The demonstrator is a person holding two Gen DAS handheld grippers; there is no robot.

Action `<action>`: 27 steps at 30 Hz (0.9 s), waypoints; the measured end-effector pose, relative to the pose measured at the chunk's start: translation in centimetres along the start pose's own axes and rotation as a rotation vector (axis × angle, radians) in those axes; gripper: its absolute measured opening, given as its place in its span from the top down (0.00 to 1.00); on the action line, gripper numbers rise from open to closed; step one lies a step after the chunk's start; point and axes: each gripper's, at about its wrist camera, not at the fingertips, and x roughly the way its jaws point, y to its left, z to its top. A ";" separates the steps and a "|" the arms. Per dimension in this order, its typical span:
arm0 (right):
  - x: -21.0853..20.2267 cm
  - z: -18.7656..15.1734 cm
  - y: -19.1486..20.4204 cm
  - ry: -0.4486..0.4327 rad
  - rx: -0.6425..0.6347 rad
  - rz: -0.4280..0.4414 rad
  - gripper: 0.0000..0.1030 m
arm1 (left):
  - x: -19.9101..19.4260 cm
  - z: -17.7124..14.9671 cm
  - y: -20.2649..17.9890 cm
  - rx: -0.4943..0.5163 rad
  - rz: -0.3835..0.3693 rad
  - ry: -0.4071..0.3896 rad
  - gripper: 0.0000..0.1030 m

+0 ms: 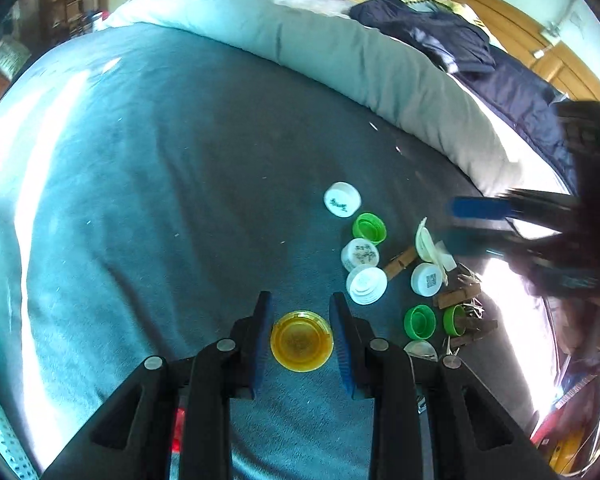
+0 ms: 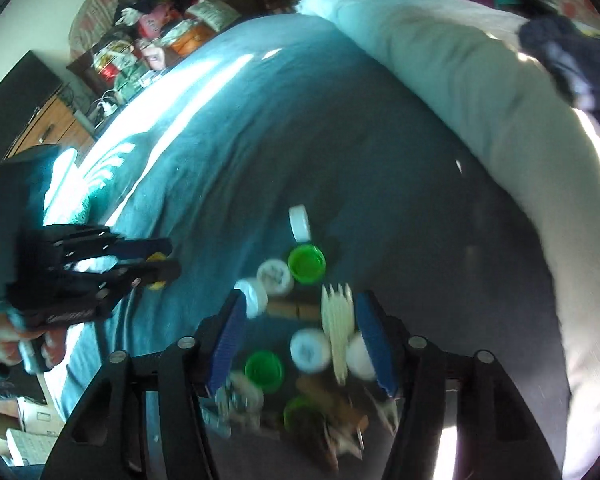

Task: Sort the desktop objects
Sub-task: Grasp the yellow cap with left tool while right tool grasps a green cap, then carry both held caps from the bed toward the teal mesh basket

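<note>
Left claw open, straddling the yellow cap at lower centre on the bed. Light, rigid, slick plastic; pinch across rim. Right claw open above clutter.

We see the right gripper low centre, blue fingers spread wide over a blurred pile on the teal blanket. Between the fingers: a white plastic fork, a white cap, a green cap. Just beyond lie a wooden clothespin, more white caps and another green cap. At left, the left gripper has a yellow cap between its fingers. A grey-white duvet runs along the far right.
</note>
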 end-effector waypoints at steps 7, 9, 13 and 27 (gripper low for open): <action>6.9 3.1 0.9 0.045 -0.093 -0.020 0.56 | 0.4 1.2 1.3 -0.049 0.013 -0.022 0.71; 8.4 3.5 0.9 0.056 -0.117 -0.048 0.62 | 0.4 1.4 1.6 -0.067 0.011 -0.026 0.71; 9.8 4.2 1.3 0.060 -0.129 -0.067 0.70 | 0.3 1.8 2.0 -0.097 0.033 -0.021 0.71; -8.6 7.1 6.1 -0.053 0.045 -0.113 0.88 | -7.0 11.0 -3.0 -0.111 0.186 -0.073 0.71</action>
